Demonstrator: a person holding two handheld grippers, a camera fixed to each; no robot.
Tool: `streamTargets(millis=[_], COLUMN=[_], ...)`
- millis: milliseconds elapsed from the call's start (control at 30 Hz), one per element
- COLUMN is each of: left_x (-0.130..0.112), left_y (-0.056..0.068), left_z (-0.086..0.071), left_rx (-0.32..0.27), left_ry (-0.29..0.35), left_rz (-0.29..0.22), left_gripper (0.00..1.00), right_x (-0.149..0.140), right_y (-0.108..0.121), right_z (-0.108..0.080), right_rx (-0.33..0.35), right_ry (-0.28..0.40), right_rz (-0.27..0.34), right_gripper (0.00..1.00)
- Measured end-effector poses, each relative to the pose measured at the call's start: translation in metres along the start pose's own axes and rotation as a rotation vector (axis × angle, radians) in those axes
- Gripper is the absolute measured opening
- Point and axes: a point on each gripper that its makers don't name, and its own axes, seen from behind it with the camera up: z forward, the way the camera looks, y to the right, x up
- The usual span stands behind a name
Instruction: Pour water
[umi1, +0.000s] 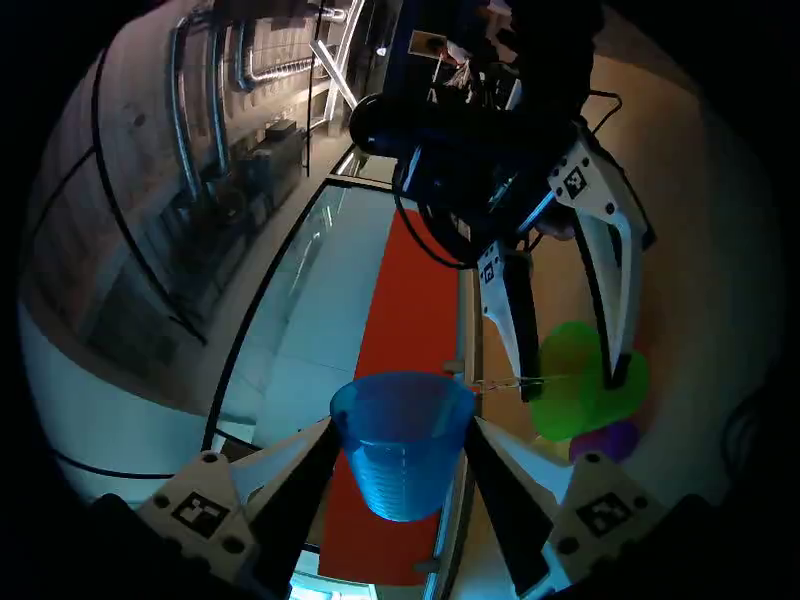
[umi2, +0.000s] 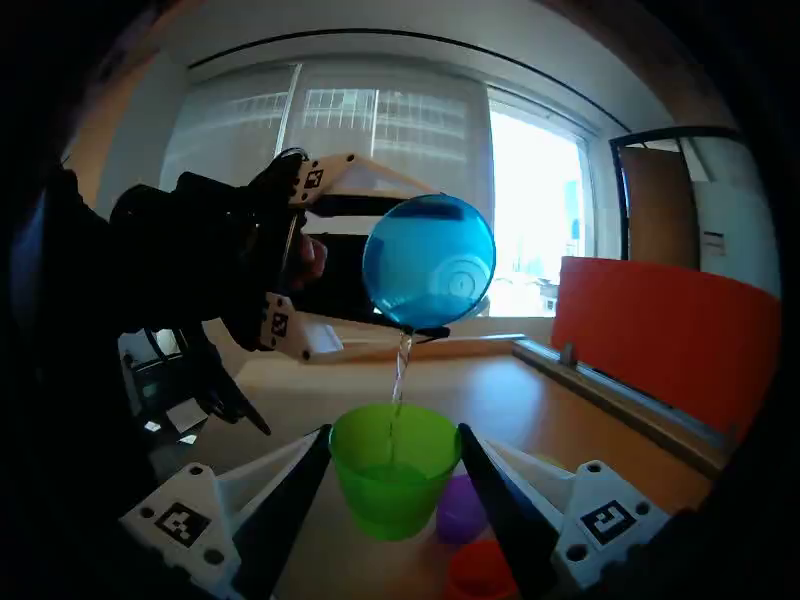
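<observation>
Blue cup (umi2: 428, 262) is clamped at mid-wall by the left gripper (umi1: 402, 425) and tipped on its side. A thin water stream (umi2: 400, 372) is let fall into the green cup (umi2: 393, 480) directly below, which is pinched the same way by the right gripper (umi2: 393, 432). Whether it rests on the table (umi2: 560, 420) can't be told. Both cups are judged thin plastic – light, flexible, prob. slick when wet – so a moderate mid-wall squeeze is advised. Too much and the wall would be buckled.

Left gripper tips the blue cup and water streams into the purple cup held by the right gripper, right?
No: the water from the blue cup in the left gripper falls into the green cup held by the right gripper, per the right gripper view.
</observation>
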Motion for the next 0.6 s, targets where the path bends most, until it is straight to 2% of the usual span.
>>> streamTargets(millis=[600], left_x=[0.0041], left_y=[-0.0010], left_z=[0.0002], left_rx=[0.000], left_ry=[-0.001], left_rz=[0.042], left_gripper=[0.83], right_x=[0.0003], right_y=[0.0000], right_z=[-0.0027], right_rx=[-0.003], right_ry=[0.001], right_rz=[-0.006], right_gripper=[0.94])
